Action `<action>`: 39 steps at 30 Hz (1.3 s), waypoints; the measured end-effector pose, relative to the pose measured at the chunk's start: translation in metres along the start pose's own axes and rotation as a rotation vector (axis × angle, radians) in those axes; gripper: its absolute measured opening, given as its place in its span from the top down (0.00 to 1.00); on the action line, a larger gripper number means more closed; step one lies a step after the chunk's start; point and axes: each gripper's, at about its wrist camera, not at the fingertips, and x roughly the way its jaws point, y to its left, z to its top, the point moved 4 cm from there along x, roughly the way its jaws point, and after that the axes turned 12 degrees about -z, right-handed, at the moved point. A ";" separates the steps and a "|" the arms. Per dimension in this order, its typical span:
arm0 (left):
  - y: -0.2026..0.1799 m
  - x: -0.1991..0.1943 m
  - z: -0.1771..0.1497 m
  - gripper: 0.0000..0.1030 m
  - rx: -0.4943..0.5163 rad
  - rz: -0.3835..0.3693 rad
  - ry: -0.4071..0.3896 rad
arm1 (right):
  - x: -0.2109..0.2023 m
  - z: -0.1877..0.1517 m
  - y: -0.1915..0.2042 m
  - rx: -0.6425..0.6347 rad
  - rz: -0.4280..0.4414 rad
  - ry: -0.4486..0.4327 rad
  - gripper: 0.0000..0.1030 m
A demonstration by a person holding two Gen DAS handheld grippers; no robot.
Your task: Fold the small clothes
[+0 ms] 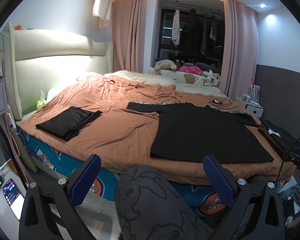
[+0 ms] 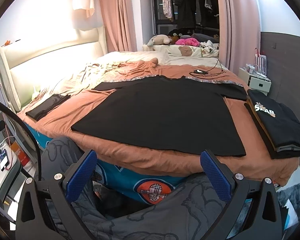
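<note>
I see both my left gripper (image 1: 152,177) and right gripper (image 2: 149,172) spread wide, empty, short of the black shirt (image 2: 160,112) (flat on the bed (image 2: 170,164)).

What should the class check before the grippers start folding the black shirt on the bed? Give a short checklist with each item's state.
1. Shirt lies flat, sleeves spread: ok.
2. Left gripper open and holding nothing: ok.
3. Right gripper open and holding nothing: ok.
4. Near hem within reach at the bed edge: ok.
5. Folded stack lies clear of the shirt's body: ok, though it sits close to the right sleeve.
6. Cable beyond the collar is off the shirt: cannot tell.
</note>
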 end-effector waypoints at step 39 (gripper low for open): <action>0.004 -0.013 0.008 0.00 0.009 -0.016 -0.029 | -0.009 0.004 0.000 -0.004 0.005 -0.035 0.00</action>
